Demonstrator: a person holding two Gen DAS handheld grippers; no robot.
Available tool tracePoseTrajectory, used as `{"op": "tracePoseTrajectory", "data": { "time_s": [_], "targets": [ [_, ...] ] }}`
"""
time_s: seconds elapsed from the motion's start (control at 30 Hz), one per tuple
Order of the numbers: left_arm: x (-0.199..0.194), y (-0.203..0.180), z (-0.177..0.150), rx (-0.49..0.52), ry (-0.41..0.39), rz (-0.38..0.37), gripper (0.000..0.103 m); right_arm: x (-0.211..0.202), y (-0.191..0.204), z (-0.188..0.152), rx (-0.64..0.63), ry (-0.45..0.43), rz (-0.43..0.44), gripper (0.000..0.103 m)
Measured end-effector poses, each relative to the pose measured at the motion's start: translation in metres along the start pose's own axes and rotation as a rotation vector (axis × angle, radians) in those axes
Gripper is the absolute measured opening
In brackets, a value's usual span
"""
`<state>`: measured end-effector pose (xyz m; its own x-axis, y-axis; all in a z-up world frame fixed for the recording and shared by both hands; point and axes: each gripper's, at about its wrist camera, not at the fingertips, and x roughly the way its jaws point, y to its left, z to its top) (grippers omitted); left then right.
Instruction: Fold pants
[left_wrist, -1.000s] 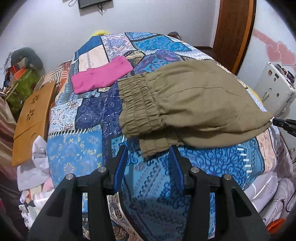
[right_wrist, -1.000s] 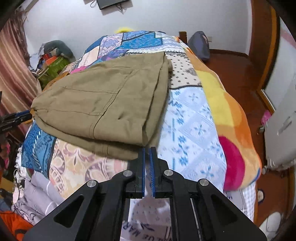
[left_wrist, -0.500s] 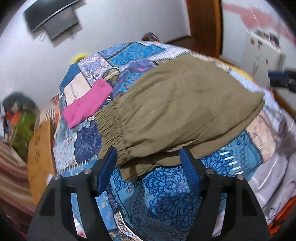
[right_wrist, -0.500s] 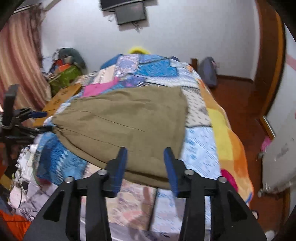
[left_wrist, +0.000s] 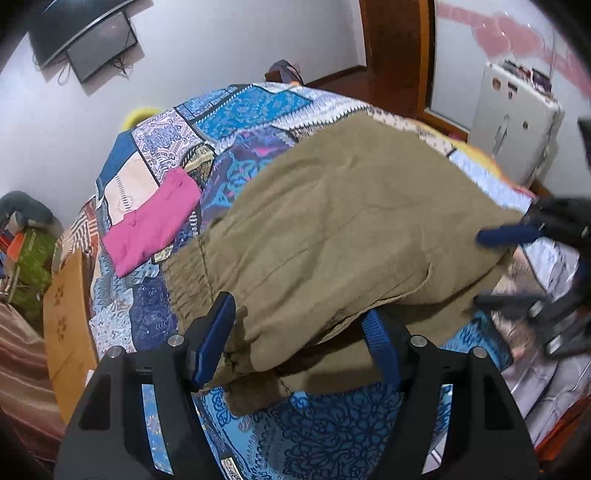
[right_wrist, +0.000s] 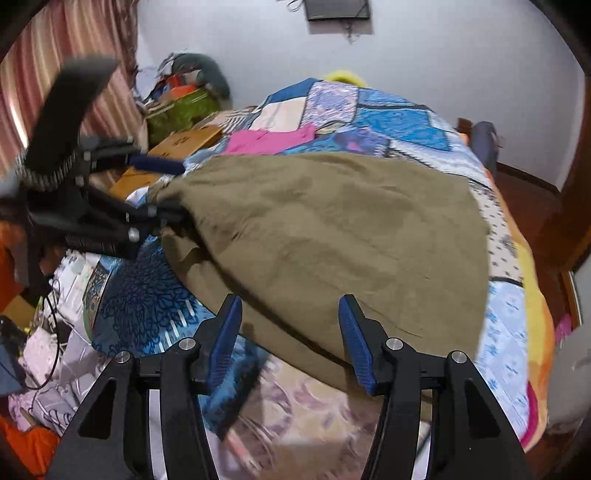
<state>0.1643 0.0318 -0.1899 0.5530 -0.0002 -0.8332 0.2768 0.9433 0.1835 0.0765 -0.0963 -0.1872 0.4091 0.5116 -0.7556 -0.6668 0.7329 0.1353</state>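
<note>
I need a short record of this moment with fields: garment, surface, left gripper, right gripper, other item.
garment: olive pants, folded, elastic waistband toward the left gripper
surface: patchwork bedspread
left gripper: jaws open, at the waistband end
right gripper: jaws open, at the opposite end
other item: pink garment, lying apart behind the pants

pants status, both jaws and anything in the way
Left gripper open at waistband end. Right gripper open at opposite end. Olive pants folded on quilt, ungripped. Pink garment lies clear.
</note>
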Motion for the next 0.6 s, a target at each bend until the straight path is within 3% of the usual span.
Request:
{"op": "tracePoseTrajectory", "data": {
  "time_s": [0.2, 0.27, 0.33, 0.4, 0.6],
  "targets": [
    [0.0, 0.004, 0.004, -0.035, 0.013, -0.035, 0.07, 0.011, 0.011, 0.006, -0.108, -0.061, -0.141, 0.05],
    [0.003, 0.004, 0.001, -0.056, 0.032, -0.065, 0.07, 0.01, 0.006, 0.007, -0.095, -0.067, -0.126, 0.048],
    [0.005, 0.002, -0.003, -0.059, 0.039, -0.091, 0.07, 0.006, 0.001, 0.009, -0.081, -0.073, -0.111, 0.026],
    [0.006, -0.005, -0.009, -0.04, 0.033, -0.095, 0.07, 0.0, -0.003, 0.01, -0.068, -0.085, -0.096, 0.018],
    [0.016, -0.019, -0.01, -0.006, 0.029, -0.01, 0.069, -0.011, -0.008, 0.013, -0.018, -0.099, -0.033, 0.011]
  ]
}}
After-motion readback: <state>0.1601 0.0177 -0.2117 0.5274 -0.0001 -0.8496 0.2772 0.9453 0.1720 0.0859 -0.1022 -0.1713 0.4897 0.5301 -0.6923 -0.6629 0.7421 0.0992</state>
